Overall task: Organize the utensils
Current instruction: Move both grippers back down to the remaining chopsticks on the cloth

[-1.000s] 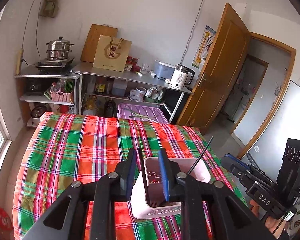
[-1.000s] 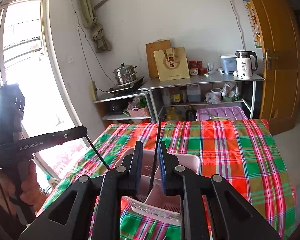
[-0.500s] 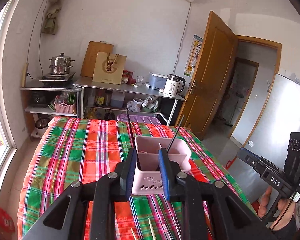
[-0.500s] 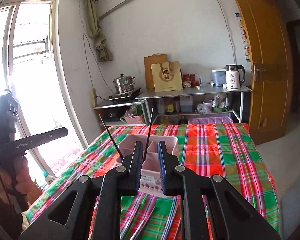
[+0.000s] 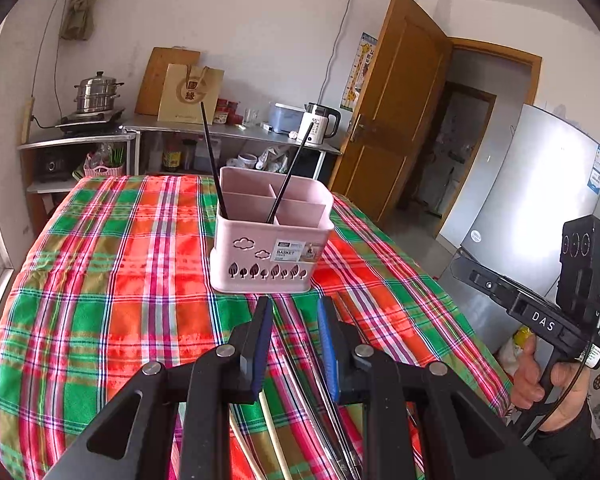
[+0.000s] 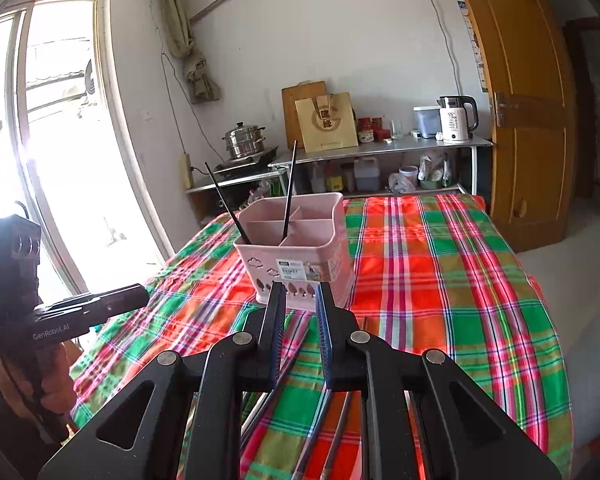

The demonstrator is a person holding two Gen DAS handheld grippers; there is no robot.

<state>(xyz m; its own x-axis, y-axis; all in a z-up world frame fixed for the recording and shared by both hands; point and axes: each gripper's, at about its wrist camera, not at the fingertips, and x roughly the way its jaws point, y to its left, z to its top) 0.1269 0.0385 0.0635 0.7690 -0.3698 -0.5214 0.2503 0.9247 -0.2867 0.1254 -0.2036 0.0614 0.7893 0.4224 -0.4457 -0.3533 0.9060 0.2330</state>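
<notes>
The basket [image 5: 269,240] stands on the bench [image 5: 100,280]. Two chopsticks [image 5: 212,160] stand tilted inside the basket, in separate compartments. More utensils [image 5: 312,400] lie on the bench before the basket. A shelf unit [image 5: 228,130] stands behind the basket.
</notes>
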